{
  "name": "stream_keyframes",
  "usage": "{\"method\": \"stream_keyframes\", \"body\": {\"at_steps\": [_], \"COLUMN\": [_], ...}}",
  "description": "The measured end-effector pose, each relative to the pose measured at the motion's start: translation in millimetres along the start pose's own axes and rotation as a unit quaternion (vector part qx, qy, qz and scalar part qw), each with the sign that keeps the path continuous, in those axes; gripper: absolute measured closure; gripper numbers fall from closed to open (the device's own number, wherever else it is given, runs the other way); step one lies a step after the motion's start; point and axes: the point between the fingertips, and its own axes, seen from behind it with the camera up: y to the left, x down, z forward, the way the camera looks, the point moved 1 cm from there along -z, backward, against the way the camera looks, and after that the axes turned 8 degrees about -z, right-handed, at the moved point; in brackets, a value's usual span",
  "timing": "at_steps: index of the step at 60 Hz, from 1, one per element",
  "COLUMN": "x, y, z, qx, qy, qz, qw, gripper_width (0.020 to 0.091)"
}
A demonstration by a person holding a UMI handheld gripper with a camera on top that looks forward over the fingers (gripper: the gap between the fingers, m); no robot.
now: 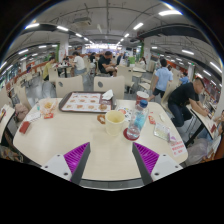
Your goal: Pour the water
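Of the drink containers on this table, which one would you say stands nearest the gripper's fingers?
The clear water bottle with the blue cap, just ahead of the open gripper. The beige mug stands beside it, slightly farther from the fingers.

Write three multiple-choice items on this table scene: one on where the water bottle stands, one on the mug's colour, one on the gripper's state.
1. Where does the water bottle stand?
A. on the tray
B. just beside the mug, beyond the fingers
C. between the fingers

2. What colour is the mug?
A. cream
B. black
C. bright blue

3. How is the gripper?
A. shut on the mug
B. shut on the bottle
C. open, holding nothing

Answers: 1 B, the bottle stands on the table next to the mug, ahead of the fingers. 2 A, the mug is pale cream. 3 C, the fingers are apart with only bare table between them; the tray lies farther off.
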Motion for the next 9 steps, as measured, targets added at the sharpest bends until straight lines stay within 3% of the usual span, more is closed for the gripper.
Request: {"method": "stream_keyframes", "body": {"at_steps": [9], "x": [-0.3], "y": [-1.3], "z": [2.5], "qx": [0.008], "qy": [0.003], "qz": [-0.021], "qw": [1.000], "gripper_width": [0.0255]}}
